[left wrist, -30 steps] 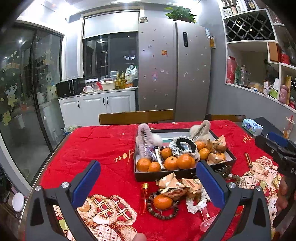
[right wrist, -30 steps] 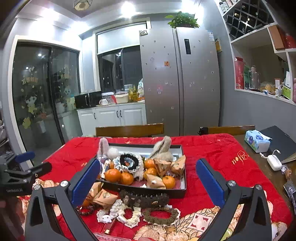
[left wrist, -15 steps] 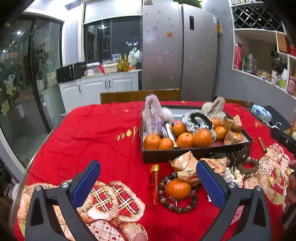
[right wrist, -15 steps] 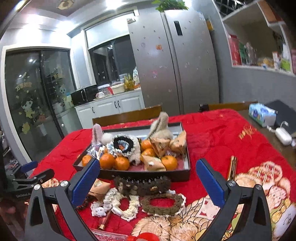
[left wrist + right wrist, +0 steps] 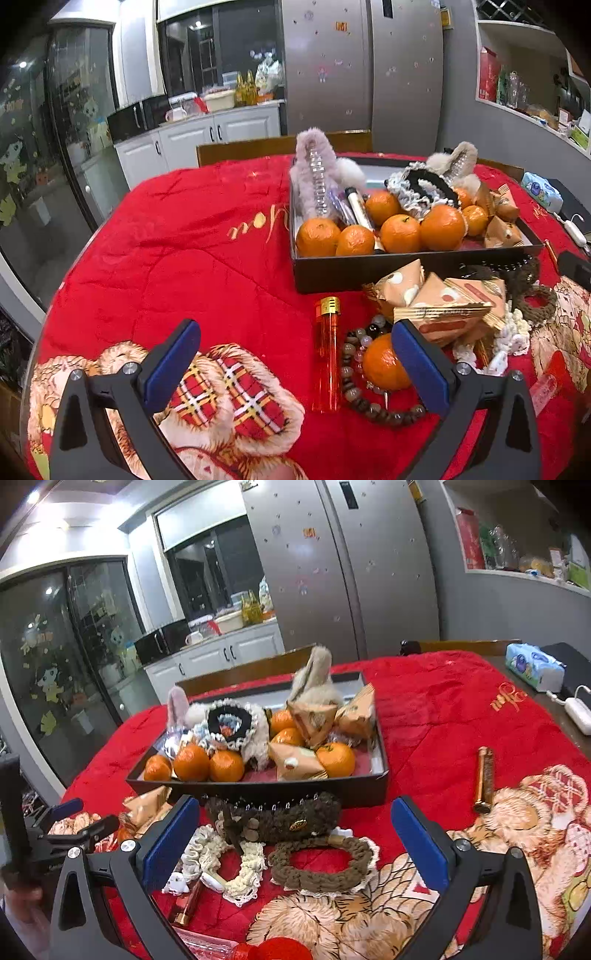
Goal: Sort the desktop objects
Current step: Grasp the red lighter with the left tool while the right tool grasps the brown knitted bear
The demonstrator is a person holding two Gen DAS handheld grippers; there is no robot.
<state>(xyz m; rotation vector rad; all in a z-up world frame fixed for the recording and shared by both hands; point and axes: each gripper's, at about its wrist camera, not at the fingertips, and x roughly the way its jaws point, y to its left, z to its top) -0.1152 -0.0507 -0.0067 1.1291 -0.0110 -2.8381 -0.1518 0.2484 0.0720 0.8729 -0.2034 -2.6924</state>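
The left gripper (image 5: 295,363) is held wide open and empty above the red cloth (image 5: 177,258); an orange lighter (image 5: 327,354) lies between its fingers, and a tangerine (image 5: 382,363) ringed by a bead bracelet (image 5: 349,373) sits by its right finger. The right gripper (image 5: 295,843) is likewise spread wide and empty over a brown scrunchie (image 5: 319,864) and a cream scrunchie (image 5: 221,860). Behind both, a black tray (image 5: 258,794) is filled with tangerines, wrapped snacks and fluffy hair clips.
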